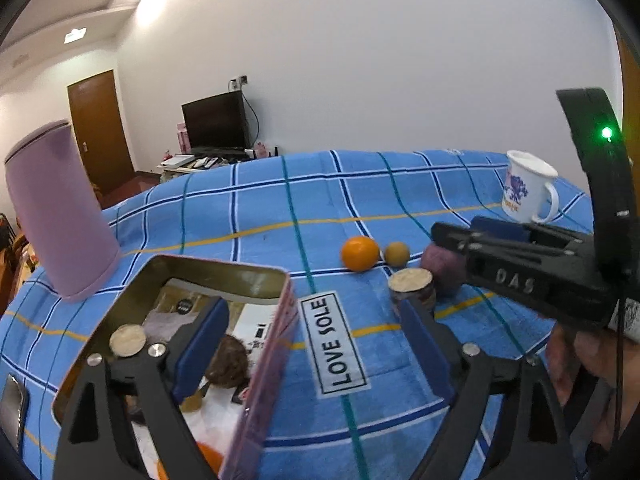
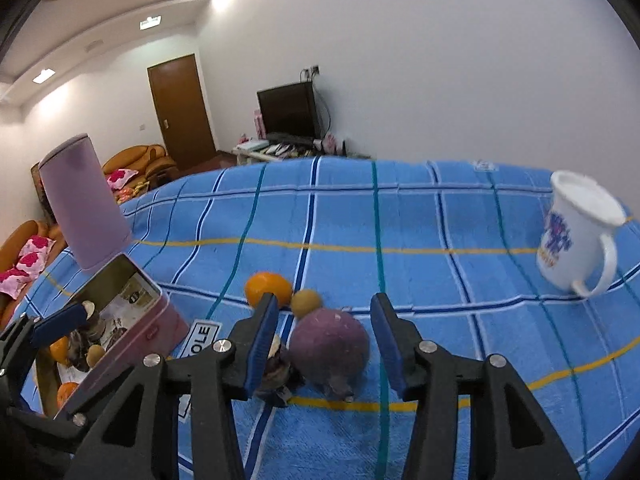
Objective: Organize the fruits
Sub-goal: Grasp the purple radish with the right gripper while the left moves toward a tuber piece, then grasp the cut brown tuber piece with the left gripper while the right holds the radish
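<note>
On the blue checked cloth [image 1: 280, 200] lie an orange [image 1: 360, 253], a small tan fruit [image 1: 397, 254], a round purple fruit [image 2: 328, 348] and a cut fruit half [image 1: 412, 284]. An open pink tin [image 1: 276, 340] at the left holds oranges, brown fruits and another cut half. My left gripper [image 1: 312, 312] is open wide and empty, one finger over the tin, the other outside its wall. My right gripper [image 2: 326, 336] is open, its pads standing either side of the purple fruit without pressing it. The cut half sits against its left pad.
A tall mauve cylinder [image 1: 60, 216] stands behind the tin. A white printed mug [image 2: 576, 232] is at the far right of the cloth. A "LOVE SOLE" label [image 1: 334, 344] is sewn on the cloth. A dark phone [image 1: 12, 404] lies at the left edge.
</note>
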`<state>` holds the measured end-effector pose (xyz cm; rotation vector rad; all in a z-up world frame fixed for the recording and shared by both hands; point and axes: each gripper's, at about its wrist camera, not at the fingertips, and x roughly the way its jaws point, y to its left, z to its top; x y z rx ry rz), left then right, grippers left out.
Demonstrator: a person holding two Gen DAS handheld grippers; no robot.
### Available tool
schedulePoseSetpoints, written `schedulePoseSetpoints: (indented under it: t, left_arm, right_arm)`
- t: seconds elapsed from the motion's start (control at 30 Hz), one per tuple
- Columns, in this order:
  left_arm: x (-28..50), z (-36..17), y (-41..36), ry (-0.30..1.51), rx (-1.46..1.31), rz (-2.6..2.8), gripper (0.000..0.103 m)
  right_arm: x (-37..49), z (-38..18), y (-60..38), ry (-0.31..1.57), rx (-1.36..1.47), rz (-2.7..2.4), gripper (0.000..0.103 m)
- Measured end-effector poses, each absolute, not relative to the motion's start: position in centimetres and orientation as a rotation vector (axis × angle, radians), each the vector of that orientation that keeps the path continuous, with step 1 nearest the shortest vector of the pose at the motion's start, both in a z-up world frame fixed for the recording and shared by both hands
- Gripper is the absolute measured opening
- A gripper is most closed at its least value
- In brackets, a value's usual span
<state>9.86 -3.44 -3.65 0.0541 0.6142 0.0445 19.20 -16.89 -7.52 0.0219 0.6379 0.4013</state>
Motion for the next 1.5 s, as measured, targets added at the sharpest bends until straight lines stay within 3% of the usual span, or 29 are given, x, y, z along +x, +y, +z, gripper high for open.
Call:
schedulePoseSetpoints:
  t: [0.17,0.33,0.87,0.97,1.5]
  left_arm:
    - [10.8,-4.2,-3.9,0.627,0.076,0.053,0.09]
    - [11.5,-4.5,-3.8,0.639,0.076,0.065,0.09]
    - [12.5,-5.2,-6.0,0.653,0.077,-0.009,0.09]
    - [12.6,-5.2,-6.2,0.656,0.079,-0.014,0.09]
    - [14.5,-6.1,-8.5,0.718,0.102,-0.097,0.087]
  right_arm:
    - [20.0,-8.9,-16.5,0.701,0.017,0.4,0.051]
    - [20.7,-9.7,-17.1,0.736,0.034,0.368,0.066]
    - [21.3,-10.9,-18.7,0.814,0.147,0.459,0.061]
    - [20.9,-10.9,-19.1,0.823,0.169,0.489,0.054]
    - [17.9,-9.0,-22.0,0.674,0.095,0.305,0.054]
